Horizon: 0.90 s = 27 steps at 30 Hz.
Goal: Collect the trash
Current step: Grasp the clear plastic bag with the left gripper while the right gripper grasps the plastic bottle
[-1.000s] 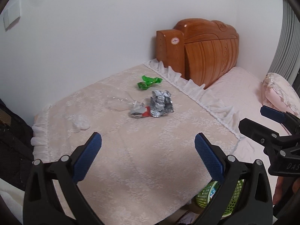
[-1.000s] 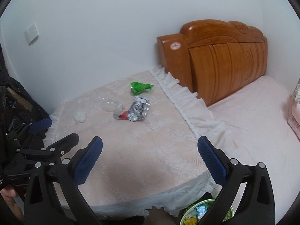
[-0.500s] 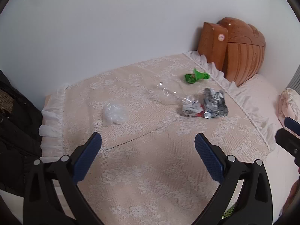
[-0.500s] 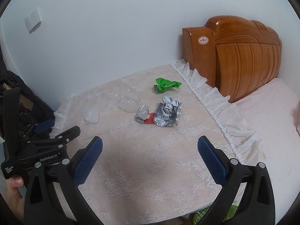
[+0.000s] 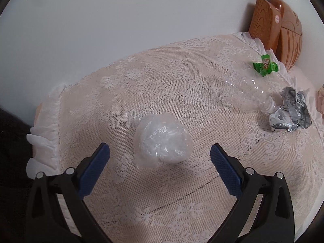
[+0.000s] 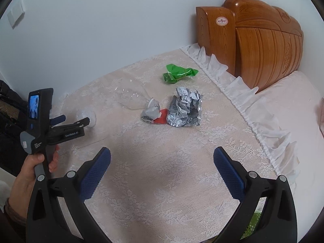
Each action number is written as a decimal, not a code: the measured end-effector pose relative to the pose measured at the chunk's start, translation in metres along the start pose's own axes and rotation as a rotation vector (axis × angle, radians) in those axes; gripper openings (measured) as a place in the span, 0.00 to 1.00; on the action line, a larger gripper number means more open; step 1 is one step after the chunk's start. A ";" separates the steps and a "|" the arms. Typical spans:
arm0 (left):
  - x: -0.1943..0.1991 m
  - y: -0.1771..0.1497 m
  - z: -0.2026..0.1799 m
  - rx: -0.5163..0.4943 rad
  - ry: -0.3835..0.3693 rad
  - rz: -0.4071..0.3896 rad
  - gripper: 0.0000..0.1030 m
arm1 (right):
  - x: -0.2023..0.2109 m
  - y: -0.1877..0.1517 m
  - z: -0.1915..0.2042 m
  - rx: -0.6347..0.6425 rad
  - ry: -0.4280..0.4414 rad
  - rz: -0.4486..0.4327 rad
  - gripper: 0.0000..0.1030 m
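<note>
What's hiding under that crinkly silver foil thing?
A red scrap pokes out from under the crumpled silver foil wrapper's left edge, on the lace tablecloth. How far the scrap reaches under the wrapper is covered.

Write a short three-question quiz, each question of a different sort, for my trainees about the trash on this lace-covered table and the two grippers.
1. True or false: the left gripper is shut on the crumpled clear plastic bag.
2. Multiple choice: which item lies nearest the wooden headboard? A) green wrapper B) clear plastic bottle C) crumpled clear plastic bag
3. Fill in: the mouth of the clear plastic bottle points toward the crumpled ____ wrapper.

Key
1. False: its jaws stand open, the bag lying just ahead of the tips.
2. A
3. silver. The right gripper is open too, over bare lace tablecloth.
</note>
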State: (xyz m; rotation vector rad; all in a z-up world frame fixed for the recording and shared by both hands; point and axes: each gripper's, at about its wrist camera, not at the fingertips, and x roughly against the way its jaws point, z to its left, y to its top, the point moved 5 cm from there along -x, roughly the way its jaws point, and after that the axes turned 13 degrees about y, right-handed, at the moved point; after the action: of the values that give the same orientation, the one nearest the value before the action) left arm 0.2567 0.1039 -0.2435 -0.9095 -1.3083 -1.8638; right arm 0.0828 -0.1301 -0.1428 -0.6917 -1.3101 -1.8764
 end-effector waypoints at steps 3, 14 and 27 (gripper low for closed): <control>-0.013 0.003 -0.007 -0.006 0.001 0.022 0.83 | -0.007 -0.002 -0.004 -0.011 -0.011 0.022 0.98; -0.028 0.006 -0.012 0.057 -0.041 0.067 0.40 | -0.024 0.000 -0.008 0.007 -0.011 0.061 0.98; -0.001 0.006 -0.006 0.127 -0.115 0.085 0.39 | -0.111 0.041 0.015 0.303 -0.013 0.212 0.98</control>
State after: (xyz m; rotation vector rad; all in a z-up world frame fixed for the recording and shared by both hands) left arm 0.2614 0.0972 -0.2433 -1.0020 -1.4173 -1.6648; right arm 0.1812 -0.0956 -0.2002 -0.6551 -1.4304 -1.4689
